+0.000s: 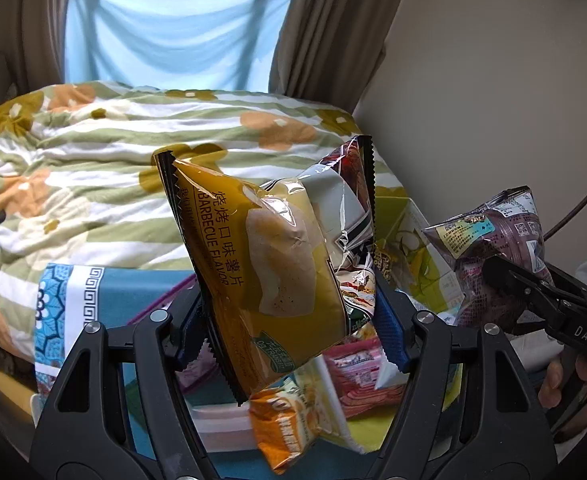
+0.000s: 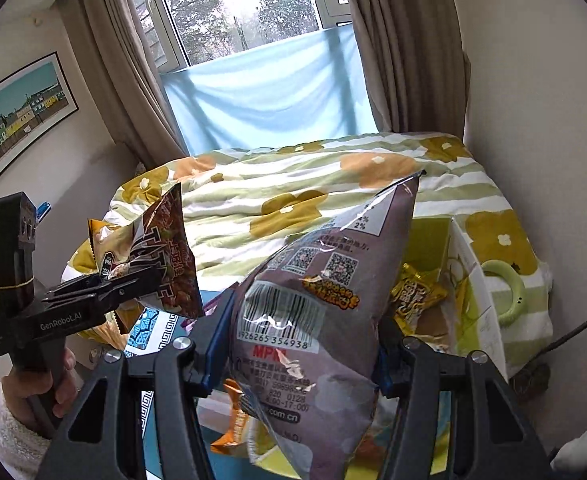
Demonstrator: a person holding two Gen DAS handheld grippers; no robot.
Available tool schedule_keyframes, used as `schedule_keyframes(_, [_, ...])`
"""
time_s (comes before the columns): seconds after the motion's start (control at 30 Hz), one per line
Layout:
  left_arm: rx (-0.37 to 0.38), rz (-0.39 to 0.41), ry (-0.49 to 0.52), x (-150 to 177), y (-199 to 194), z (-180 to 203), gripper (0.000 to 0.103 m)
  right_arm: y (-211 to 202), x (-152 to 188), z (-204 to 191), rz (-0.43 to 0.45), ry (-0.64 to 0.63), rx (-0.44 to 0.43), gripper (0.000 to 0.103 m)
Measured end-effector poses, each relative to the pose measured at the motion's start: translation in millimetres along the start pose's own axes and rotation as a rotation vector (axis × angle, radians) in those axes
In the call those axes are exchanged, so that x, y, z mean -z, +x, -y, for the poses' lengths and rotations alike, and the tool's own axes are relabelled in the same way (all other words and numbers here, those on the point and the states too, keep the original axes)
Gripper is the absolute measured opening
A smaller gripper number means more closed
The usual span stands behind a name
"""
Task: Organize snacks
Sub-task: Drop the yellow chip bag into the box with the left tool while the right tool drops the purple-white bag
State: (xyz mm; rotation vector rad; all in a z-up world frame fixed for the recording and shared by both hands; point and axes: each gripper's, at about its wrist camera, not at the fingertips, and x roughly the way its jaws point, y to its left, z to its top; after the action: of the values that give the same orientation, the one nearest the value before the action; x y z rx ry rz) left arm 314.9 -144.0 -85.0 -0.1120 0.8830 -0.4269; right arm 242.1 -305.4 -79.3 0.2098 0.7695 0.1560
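The left tool [image 1: 289, 316] is clamped on two snack bags at once: a yellow barbecue chip bag [image 1: 269, 264] in front and a brown-and-silver bag [image 1: 345, 204] pressed behind it, both tilted with their tops toward 12 o'clock and lifted clear of the snacks below. The right tool [image 2: 299, 344] grips a purple-grey bag [image 2: 317, 320] by its lower half, barcode side facing the camera, its top corner leaning toward 1 o'clock. Under the left tool, toward 6 o'clock, lie an orange packet [image 1: 289, 428] and a pink packet [image 1: 365, 376]. A yellow-green box [image 2: 473, 304] stands at 3 o'clock of the purple-grey bag, with a gold-wrapped snack [image 2: 417, 292] inside it. Behind everything spreads a bed with a flowered quilt [image 2: 293, 184]. A hand [image 2: 33, 388] in a fleecy white sleeve holds the left tool's handle at 8 o'clock in the right wrist view.
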Motion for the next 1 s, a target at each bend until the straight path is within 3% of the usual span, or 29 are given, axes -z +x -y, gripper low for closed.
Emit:
schedule_keyframes(0.3, [0.007, -0.106, -0.012, -12, 87, 59, 0.068, 14, -29, 79, -0.048, 0.011, -0.039, 0.053])
schedule_keyframes(0.37, [-0.001, -0.119, -0.014, -13, 101, 67, 0.075, 17, -32, 92, -0.055, 0.019, -0.037, 0.053])
schedule_keyframes(0.43, [-0.004, -0.141, -0.028, -13, 111, 70, 0.091, 19, -33, 101, -0.057, 0.030, -0.034, 0.053])
schedule_keyframes(0.5, [-0.009, -0.135, -0.025, -11, 112, 72, 0.098, 22, -33, 110, -0.061, 0.044, -0.029, 0.053])
schedule_keyframes(0.67, [-0.060, -0.135, 0.005, -2, 93, 62, 0.098, 25, -29, 122, -0.066, 0.077, -0.016, 0.053])
schedule_keyframes(1.0, [-0.124, -0.112, -0.046, 18, 50, 26, 0.098, 54, -36, 124, -0.095, 0.071, -0.052, 0.053])
